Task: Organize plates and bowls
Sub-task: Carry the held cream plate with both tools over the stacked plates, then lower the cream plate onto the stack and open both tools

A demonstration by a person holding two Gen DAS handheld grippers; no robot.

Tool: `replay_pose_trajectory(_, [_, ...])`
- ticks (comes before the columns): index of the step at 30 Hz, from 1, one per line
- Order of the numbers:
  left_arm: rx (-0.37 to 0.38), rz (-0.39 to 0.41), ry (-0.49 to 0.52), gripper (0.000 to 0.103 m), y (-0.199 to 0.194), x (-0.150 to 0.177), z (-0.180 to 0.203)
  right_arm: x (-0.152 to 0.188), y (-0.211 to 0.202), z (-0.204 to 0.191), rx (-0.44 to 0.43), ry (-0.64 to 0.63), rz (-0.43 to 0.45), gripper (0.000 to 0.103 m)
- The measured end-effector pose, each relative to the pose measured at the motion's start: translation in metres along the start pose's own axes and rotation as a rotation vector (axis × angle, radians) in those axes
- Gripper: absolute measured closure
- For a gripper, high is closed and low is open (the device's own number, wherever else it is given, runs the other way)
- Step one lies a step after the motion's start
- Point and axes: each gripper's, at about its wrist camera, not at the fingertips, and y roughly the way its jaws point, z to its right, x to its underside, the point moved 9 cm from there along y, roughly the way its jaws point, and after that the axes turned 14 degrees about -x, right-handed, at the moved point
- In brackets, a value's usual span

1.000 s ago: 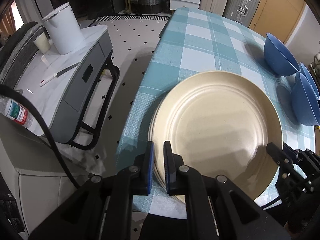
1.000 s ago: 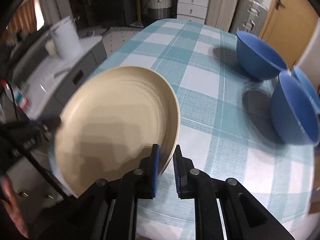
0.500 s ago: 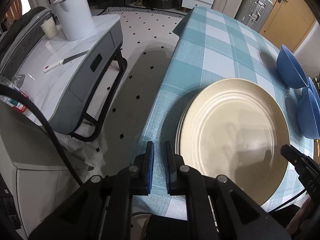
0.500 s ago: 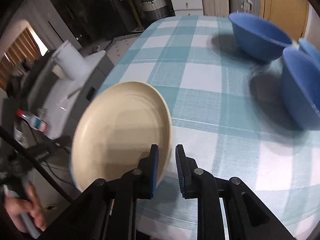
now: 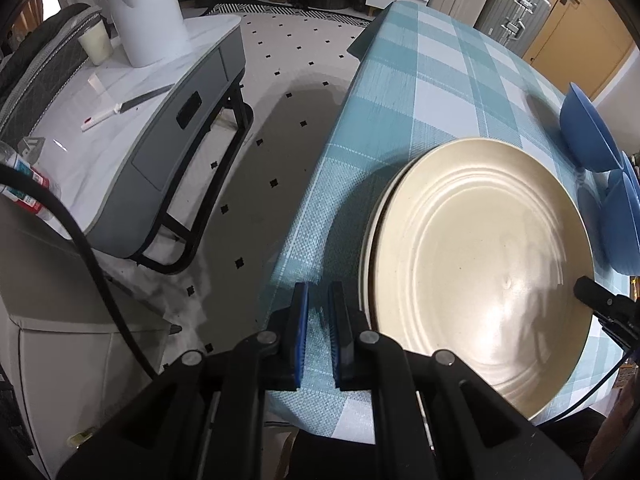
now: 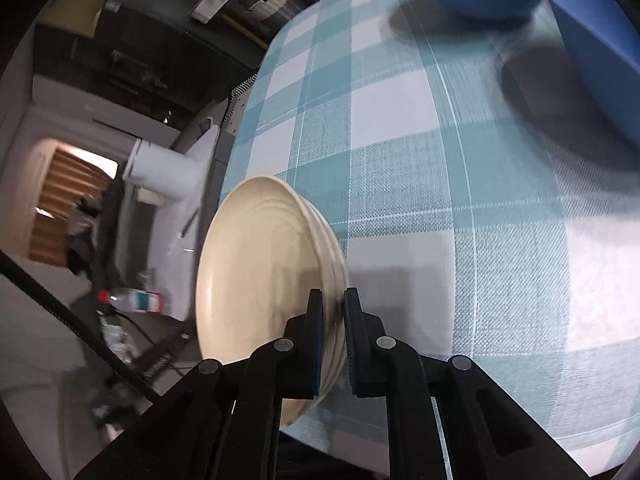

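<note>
A stack of round cream plates (image 5: 480, 264) w/ ridged rings sits on the teal-and-white checked tablecloth (image 5: 436, 92), near the table's front-left corner as seen from the left wrist cam. The left gripper (image 5: 318, 300), black w/ blue pads, hovers over the cloth just beside the stack's left rim, jaws drawn nearly together w/ nothing between them. In the right wrist view, which is tilted and motion-blurred, the right gripper (image 6: 332, 308) has its jaws narrowed almost to touching, and the stack's near rim lies in line w/ the gap; whether the pads actually press the rim cannot be told from the blur. Its black finger (image 5: 592, 294) also pokes in at the stack's right edge in the left cam. Deep blue bowls (image 5: 588, 136) stand farther back on the right side of the table, apart from the plates. Off the table to the left: a grey side table (image 5: 160, 128) w/ a white cylindrical container (image 5: 146, 12) and a small cream cup (image 5: 95, 43) on top.
</note>
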Motion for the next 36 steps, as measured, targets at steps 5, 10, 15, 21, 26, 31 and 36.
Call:
replay_pose_trajectory(5, [-0.007,0.005,0.000,0.096,0.002,-0.001,0.000,-0.001,0.004,-0.007,0.062,-0.094,-0.015,0.094])
replay_pose_trajectory(10, [-0.020,0.007,-0.011,0.096,0.003,-0.002,-0.006,0.009,0.018,-0.030,0.275,-0.354,-0.031,0.094])
replay_pose_trajectory(15, [-0.011,0.009,-0.015,0.096,0.003,-0.002,-0.006,0.012,0.027,-0.038,0.400,-0.483,-0.046,0.093])
replay_pose_trajectory(21, [0.000,-0.005,-0.030,0.096,0.004,-0.002,-0.006,0.017,0.023,-0.034,0.448,-0.539,-0.055,0.093])
replay_pose_trajectory(26, [-0.006,-0.004,-0.024,0.096,0.004,-0.003,-0.006,0.023,0.026,-0.038,0.521,-0.637,-0.068,0.089])
replay_pose_trajectory(31, [-0.010,-0.007,-0.027,0.096,0.005,-0.002,-0.007,0.023,0.029,-0.039,0.545,-0.683,-0.052,0.088])
replay_pose_trajectory(36, [-0.020,-0.014,-0.028,0.096,0.007,-0.002,-0.008,0.026,0.031,-0.041,0.576,-0.731,-0.038,0.084])
